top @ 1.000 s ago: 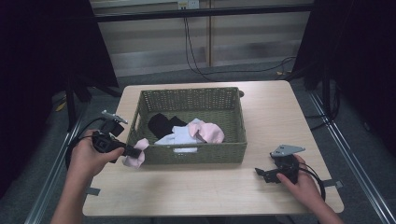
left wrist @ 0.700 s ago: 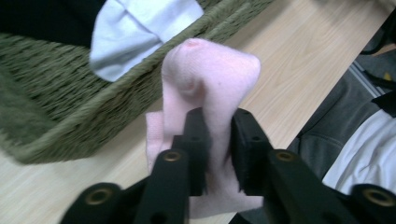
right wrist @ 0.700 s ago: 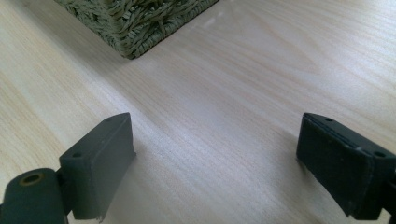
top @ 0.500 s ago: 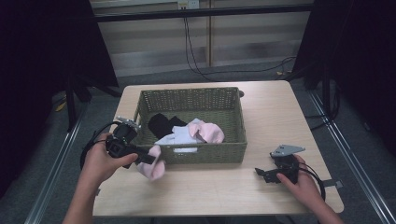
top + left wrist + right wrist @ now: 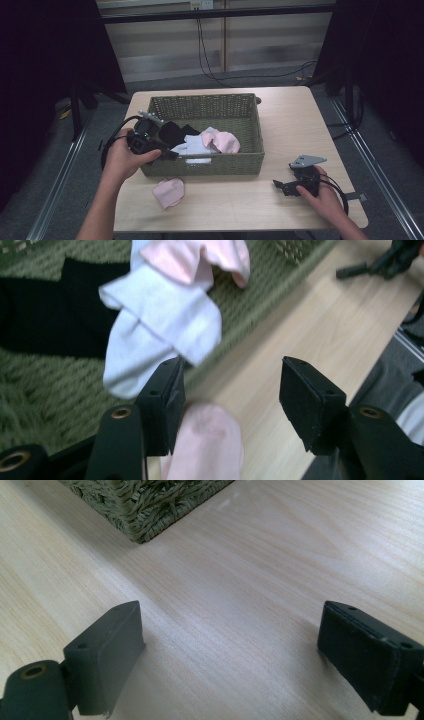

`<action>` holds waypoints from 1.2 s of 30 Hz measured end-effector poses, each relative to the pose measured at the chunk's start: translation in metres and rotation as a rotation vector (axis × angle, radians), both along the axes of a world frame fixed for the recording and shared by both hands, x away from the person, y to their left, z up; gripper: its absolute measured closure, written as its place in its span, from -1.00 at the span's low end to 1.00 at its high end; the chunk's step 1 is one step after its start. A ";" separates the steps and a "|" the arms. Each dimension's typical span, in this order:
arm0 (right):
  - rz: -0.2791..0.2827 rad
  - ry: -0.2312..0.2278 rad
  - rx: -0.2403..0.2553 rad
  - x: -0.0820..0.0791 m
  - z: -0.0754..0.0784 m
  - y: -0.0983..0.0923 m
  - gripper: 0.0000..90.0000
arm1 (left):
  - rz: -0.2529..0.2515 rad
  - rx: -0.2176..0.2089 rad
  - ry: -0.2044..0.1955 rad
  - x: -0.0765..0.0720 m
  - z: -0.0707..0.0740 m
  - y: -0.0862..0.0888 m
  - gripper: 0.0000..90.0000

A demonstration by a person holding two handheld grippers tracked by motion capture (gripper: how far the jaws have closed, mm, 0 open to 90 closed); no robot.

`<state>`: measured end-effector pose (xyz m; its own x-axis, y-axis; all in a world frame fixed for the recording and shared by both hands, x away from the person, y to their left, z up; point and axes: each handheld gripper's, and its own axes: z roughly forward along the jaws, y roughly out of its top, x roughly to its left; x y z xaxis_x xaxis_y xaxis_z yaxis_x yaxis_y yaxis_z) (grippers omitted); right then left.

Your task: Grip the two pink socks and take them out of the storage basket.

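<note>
Left gripper (image 5: 170, 154) — jaws just opened, empty, over woven green basket's (image 5: 210, 165) rim. Small pink fabric sock (image 5: 169, 192) at its 6 o'clock. Risk — jaws snagging wicker.

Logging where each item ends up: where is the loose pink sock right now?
In the high view the pink sock lies flat on the table, just in front of the basket's near wall, toward its left end.
</note>
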<state>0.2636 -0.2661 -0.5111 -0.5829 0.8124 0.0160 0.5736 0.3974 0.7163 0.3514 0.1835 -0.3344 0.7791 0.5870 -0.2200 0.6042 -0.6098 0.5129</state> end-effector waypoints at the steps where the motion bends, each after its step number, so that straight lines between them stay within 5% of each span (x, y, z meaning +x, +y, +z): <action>1: 0.000 0.000 0.000 0.000 0.000 0.000 -0.76 | 0.000 0.001 0.004 0.003 -0.001 -0.004 -0.04; 17: -0.002 0.000 0.002 0.000 0.000 0.000 -0.76 | 0.052 -0.004 0.025 0.050 -0.018 -0.052 -0.06; 36: -0.001 -0.002 0.002 0.000 0.000 0.000 -0.76 | 0.075 0.021 0.041 0.077 -0.041 -0.087 -0.08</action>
<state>0.2637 -0.2660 -0.5112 -0.5820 0.8130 0.0164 0.5725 0.3953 0.7183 0.4279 0.0963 -0.3757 0.7233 0.6484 -0.2374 0.6688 -0.5723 0.4745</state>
